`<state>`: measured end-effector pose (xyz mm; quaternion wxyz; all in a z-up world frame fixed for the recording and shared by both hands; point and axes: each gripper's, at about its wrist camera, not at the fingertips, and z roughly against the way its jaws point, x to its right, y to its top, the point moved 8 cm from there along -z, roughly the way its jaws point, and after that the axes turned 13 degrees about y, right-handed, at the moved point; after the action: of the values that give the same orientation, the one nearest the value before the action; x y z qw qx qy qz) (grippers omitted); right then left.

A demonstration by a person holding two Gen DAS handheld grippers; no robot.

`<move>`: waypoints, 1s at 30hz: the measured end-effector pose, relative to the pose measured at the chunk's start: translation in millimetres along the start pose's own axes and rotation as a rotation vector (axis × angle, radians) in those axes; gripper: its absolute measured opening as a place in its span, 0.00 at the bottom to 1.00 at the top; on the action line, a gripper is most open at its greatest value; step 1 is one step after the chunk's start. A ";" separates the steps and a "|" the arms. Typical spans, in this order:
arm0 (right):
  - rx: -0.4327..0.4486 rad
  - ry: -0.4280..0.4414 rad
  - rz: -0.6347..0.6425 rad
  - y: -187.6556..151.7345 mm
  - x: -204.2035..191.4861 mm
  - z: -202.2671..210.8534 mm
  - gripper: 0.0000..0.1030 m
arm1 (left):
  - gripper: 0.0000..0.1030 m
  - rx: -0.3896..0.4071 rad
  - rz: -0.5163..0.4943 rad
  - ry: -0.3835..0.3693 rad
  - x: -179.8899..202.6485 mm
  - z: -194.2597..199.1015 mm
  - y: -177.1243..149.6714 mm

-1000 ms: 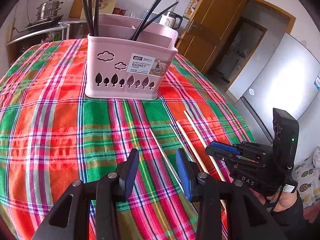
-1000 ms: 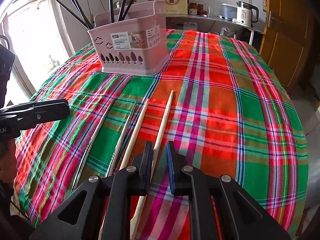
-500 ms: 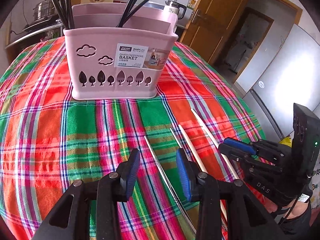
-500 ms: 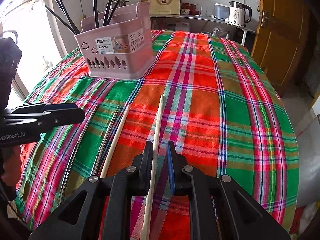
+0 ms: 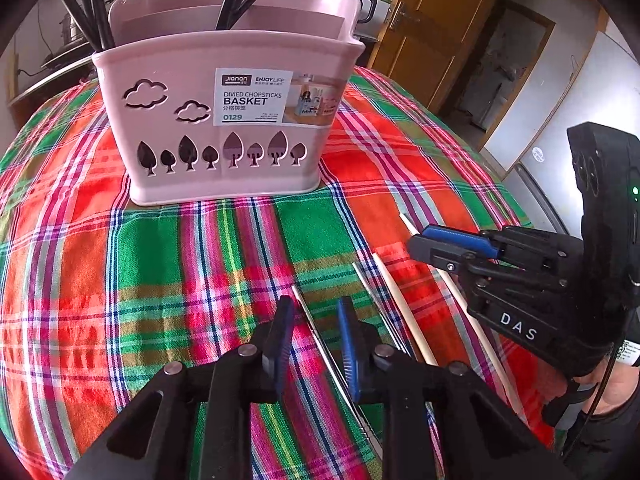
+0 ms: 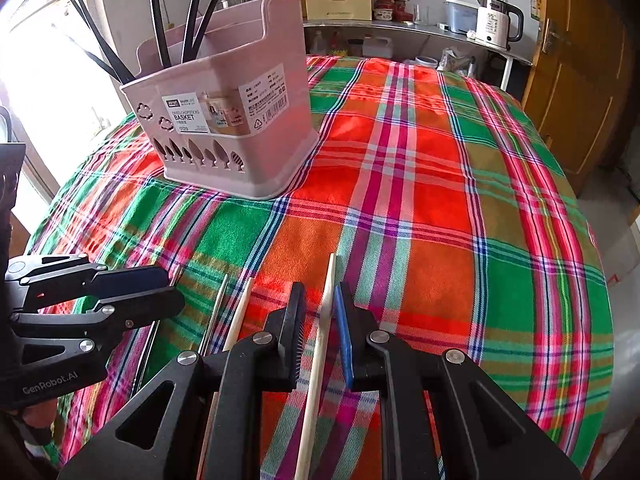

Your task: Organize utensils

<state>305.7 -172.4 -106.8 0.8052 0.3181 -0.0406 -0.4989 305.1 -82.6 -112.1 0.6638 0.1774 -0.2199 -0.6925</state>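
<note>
Left claw (image 5: pixel 312 340) has just been closing around the steel chopstick (image 5: pixel 320 340) that lies between its jaws, but we see daylight on both sides, so jaws apart, no grip yet. Right claw (image 6: pixel 318 336) has just opened a touch; the wooden chopstick (image 6: pixel 322 336) runs between its jaws, close to the right blue pad (image 6: pixel 344 340), but we can't tell if it's pinched. We call that one undecided

Where things are: two steel and two wooden chopsticks lie side by side on the plaid cloth (image 6: pixel 420 184) over the surface, near edge, pointing roughly at the pink basket (image 5: pixel 224 128). The second wooden chopstick (image 6: pixel 240 316) lies just left of the right claw, the second steel chopstick (image 5: pixel 372 300) just right of the left one. Basket stands further back, well apart from them, black chopsticks (image 6: pixel 192 20) already upright in its rear compartments

Handling, as we judge it: all light, stiff and thin. Steel is polished, so slippery and prone to roll or pivot in the pads; wood gives more friction. We'd take each near the middle, square across the pads, so it doesn't tip on the lift
</note>
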 end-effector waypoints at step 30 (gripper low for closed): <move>-0.020 0.025 -0.002 26.6 0.2 5.6 0.04 | 0.03 -0.037 -0.073 -0.020 4.3 -3.3 25.5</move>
<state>324.3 -167.2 -87.7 0.8083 0.3163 -0.0255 -0.4959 328.1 -87.6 -100.9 0.6390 0.1658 -0.2072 -0.7220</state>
